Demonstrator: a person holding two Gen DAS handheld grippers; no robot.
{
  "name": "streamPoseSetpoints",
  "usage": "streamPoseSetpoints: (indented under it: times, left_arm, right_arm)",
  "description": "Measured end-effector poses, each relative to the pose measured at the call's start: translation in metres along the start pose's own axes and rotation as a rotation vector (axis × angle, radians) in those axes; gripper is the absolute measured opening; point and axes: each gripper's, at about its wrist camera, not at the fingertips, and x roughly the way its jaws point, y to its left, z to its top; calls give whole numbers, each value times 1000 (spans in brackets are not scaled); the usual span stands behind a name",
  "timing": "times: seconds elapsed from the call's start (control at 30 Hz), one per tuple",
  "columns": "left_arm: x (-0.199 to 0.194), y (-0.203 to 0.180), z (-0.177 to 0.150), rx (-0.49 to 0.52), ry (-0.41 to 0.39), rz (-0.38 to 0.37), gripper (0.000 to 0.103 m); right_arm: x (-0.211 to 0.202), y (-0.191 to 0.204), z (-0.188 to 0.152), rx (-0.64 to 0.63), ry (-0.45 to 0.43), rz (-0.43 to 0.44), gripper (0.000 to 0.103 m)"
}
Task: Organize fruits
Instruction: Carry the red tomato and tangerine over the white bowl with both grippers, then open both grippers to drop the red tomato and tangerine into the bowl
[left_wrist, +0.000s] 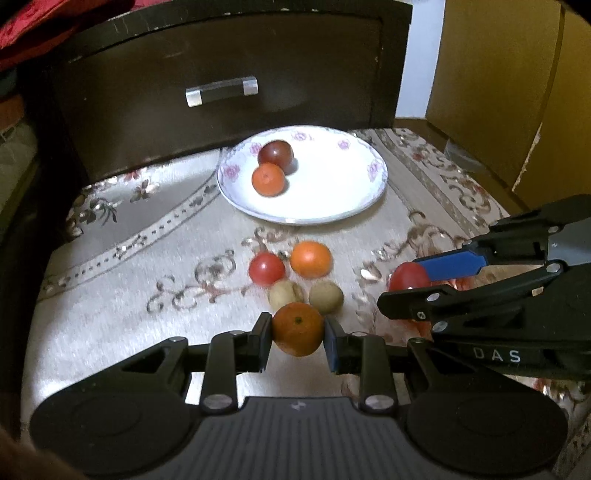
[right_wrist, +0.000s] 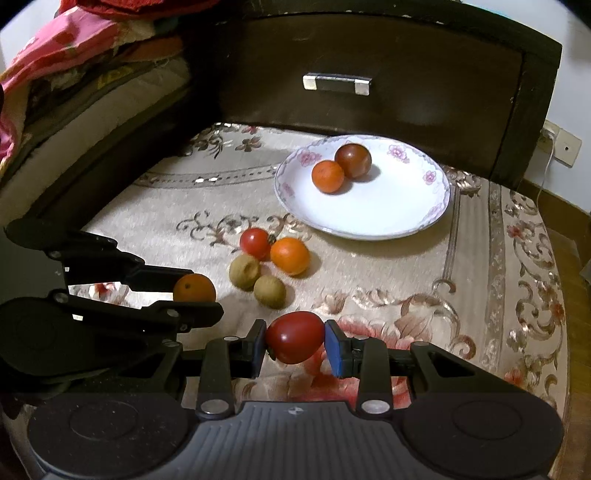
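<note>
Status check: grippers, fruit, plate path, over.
Left gripper shut on orange. Right gripper shut on red tomato. Plate holds two fruits; four loose fruits lie between.

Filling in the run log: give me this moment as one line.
left claw: shut on round orange tangerine | right claw: shut on oval red tomato | white floral plate: two fruits
</note>
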Motion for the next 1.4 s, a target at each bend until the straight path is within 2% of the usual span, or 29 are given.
streamPoseSetpoints:
  times: [0.3, 0.7, 1.0, 1.4]
  left_arm:
    - [10, 3, 36, 12, -40, 16, 34]
    - [43, 11, 73, -9, -60, 13, 33]
    - [67, 10, 78, -1, -43, 11, 33]
    - [75, 9, 79, -2, -38, 10, 34]
  right_arm:
    - [2, -12, 26, 50, -49, -20, 31]
    - [24, -41, 56, 50, -87, -48, 31]
    - [47, -57, 66, 38, -77, -64, 31]
    - [64, -65, 69, 32, -64, -76, 32]
